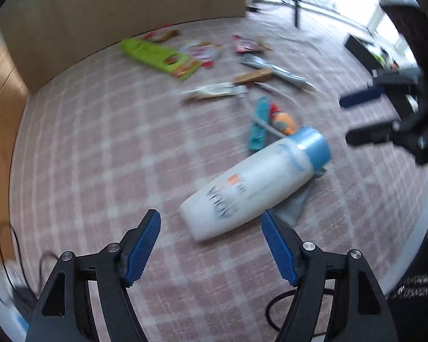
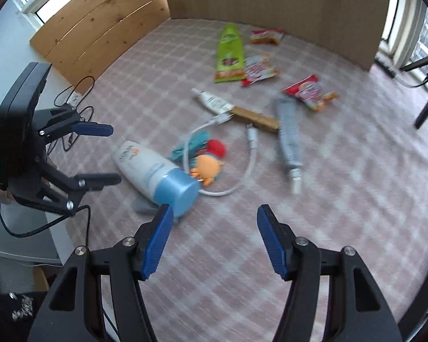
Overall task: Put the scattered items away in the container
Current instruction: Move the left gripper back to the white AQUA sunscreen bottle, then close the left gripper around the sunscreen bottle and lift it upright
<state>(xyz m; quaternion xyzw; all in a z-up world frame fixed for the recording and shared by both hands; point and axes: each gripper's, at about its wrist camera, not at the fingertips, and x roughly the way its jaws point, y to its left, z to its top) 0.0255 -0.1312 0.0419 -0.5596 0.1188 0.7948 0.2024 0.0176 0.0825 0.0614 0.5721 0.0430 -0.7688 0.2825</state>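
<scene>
Hovering over a pink-and-white checked cloth surface (image 2: pixel 342 199), both pairs of tongs stand spread with nothing between their blue ribbed pads. The left tongs (image 1: pixel 211 245) hang just short of the base of a white plastic bottle with a light blue cap (image 1: pixel 254 185), which lies on its side across a flat grey pouch (image 1: pixel 296 208); the pads are not touching it. The right tongs (image 2: pixel 215 239) hover beside the bottle's capped end, over bare cloth. In the right wrist view the left tongs appear at the left edge, open and pointing toward the bottle.

Just beyond the bottle lies a small soft toy, orange with a red part (image 2: pixel 211 159), touching a teal object (image 2: pixel 185 145) and a looping white cable (image 2: pixel 251 154). Farther on, a long grey tube-like packet (image 2: pixel 288 134) lies to the right, with a brown oblong bar (image 2: pixel 256 116) and a small white tube with a label (image 2: pixel 211 99) close together near the middle.

Farthest off sit the snack packs: a lime green pouch (image 2: pixel 229 54), a red-and-white packet (image 2: pixel 258 69) touching it, another red-and-white packet (image 2: pixel 311 92) to the right, and a third (image 2: pixel 266 36) near the tall brown cardboard wall (image 2: pixel 285 2) behind. A pale wooden panel (image 2: pixel 100 25) stands at the left. The view from the left wrist is blurred. I cannot tell which thing here is the container.
</scene>
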